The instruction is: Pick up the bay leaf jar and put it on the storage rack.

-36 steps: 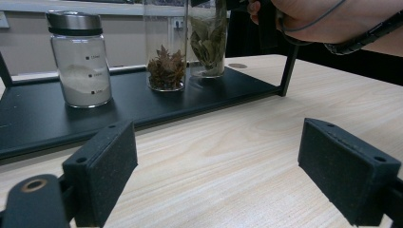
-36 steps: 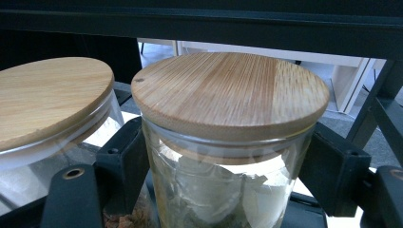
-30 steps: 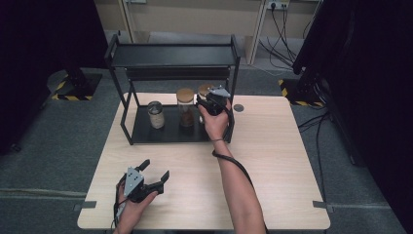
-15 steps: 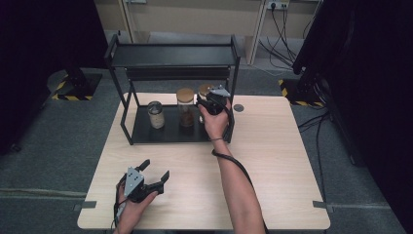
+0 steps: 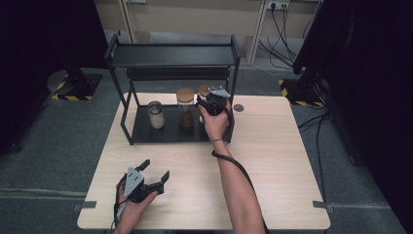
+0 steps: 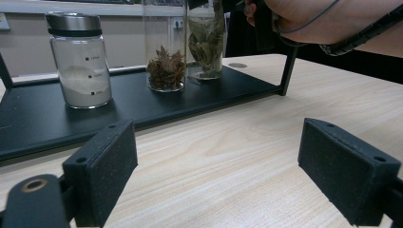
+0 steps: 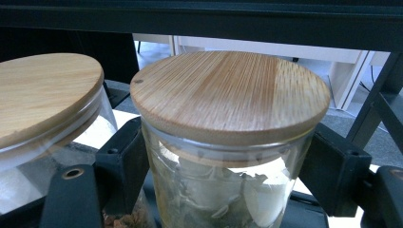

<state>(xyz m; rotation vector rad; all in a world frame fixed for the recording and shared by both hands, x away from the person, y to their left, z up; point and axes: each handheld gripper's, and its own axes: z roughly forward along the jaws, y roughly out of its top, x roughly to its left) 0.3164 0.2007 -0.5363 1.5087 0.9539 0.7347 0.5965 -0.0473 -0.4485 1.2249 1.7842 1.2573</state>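
- Where the right gripper view looks along its own black fingers (image 7: 328,171), the two pads press on either side of a glass jar of bay leaves (image 7: 228,190), just under its round bamboo lid (image 7: 230,92); the right gripper (image 5: 210,105) is clamped on that jar.
- In the same view a second bamboo-lidded jar (image 7: 45,99) sits at the left of the frame, just beside the held one, and a dark bar of the rack crosses the top edge.
- In the high view the held jar stands at the right end of the lower tray of a black two-tier rack (image 5: 170,56), upper middle of the frame, with the person's right hand (image 5: 216,122) over the gripper and the forearm running down to the bottom edge.
- Left of it on the tray, the jar of star anise (image 5: 185,107) stands next, and a steel-capped jar of white powder (image 5: 156,114) stands a little apart, further left.
- The left gripper (image 5: 151,178) lies low in the lower left of the high view, on the pale wooden bench (image 5: 272,161), well apart from the rack; its fingers (image 6: 102,166) are spread wide with nothing between them.
- The left gripper view shows all three jars upright on the tray, across the upper half of the frame, the powder jar at the left and the leaf jar at the right under the other hand.
- A small dark disc (image 5: 238,107) lies on the bench just right of the rack.
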